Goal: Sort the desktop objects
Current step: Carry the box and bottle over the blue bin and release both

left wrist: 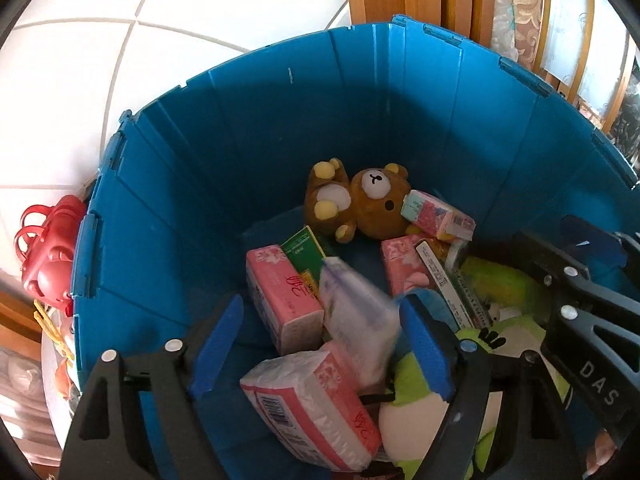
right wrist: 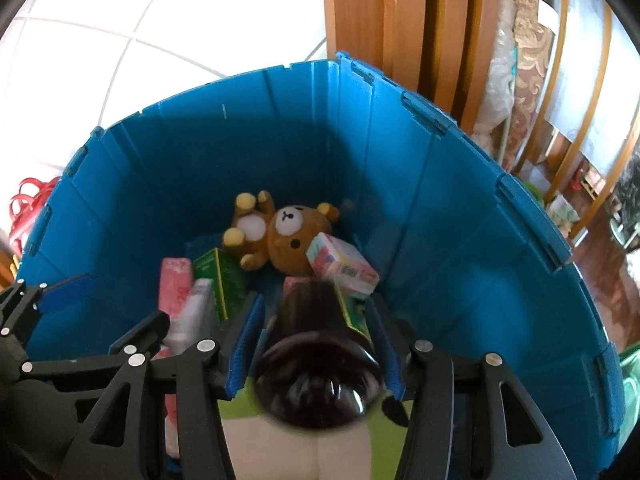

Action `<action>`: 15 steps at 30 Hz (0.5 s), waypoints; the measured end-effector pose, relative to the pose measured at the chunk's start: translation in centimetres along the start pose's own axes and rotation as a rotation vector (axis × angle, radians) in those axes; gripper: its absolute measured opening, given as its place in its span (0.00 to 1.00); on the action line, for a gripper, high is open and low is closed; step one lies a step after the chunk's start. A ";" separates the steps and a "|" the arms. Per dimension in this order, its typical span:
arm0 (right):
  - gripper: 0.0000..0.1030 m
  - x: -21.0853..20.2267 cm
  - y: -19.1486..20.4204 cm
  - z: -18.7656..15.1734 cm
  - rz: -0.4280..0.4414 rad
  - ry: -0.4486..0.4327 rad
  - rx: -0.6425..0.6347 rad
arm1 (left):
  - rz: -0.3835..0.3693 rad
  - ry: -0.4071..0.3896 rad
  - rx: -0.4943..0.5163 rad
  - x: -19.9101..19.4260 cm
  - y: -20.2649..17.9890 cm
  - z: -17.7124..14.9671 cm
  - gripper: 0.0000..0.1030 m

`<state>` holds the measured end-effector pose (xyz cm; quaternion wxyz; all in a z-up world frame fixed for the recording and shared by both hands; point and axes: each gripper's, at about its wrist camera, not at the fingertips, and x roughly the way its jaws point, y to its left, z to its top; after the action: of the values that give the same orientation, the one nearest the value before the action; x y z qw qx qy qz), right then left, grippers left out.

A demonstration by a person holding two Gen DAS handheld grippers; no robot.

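Over the blue bin (right wrist: 460, 208) we've got the right claw (right wrist: 316, 344) clamped on a dark bottle (right wrist: 316, 376), long axis along the fingers, pointing down at the pile. Left claw (left wrist: 324, 344) spread wide, blurred white tissue pack (left wrist: 356, 320) between its pads, apparently dropping.

White tiled floor (left wrist: 80, 80), wooden door frame (right wrist: 360, 12), red plastic toy (left wrist: 48, 256) beside patterned fabric (right wrist: 528, 60)
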<state>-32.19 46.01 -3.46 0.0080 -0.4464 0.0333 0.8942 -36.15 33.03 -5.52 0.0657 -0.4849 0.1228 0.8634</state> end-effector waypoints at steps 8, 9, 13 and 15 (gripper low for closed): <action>0.85 0.1 -0.2 0.1 -0.013 0.002 0.016 | -0.005 0.009 -0.011 0.0 0.2 -0.2 0.78; 0.86 0.0 -0.3 0.1 -0.012 0.001 0.020 | -0.008 0.010 -0.011 0.0 0.2 -0.2 0.78; 0.99 -0.1 -0.6 0.1 0.006 0.000 0.042 | -0.008 0.000 -0.033 -0.4 0.6 -0.3 0.78; 1.00 -0.3 -0.6 0.2 0.027 -0.004 0.045 | -0.003 -0.015 -0.044 -0.9 1.0 -0.4 0.78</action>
<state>-32.13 46.61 -3.15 0.0061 -0.4436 0.0595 0.8942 -35.56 31.98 -4.82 0.0573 -0.4801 0.1023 0.8693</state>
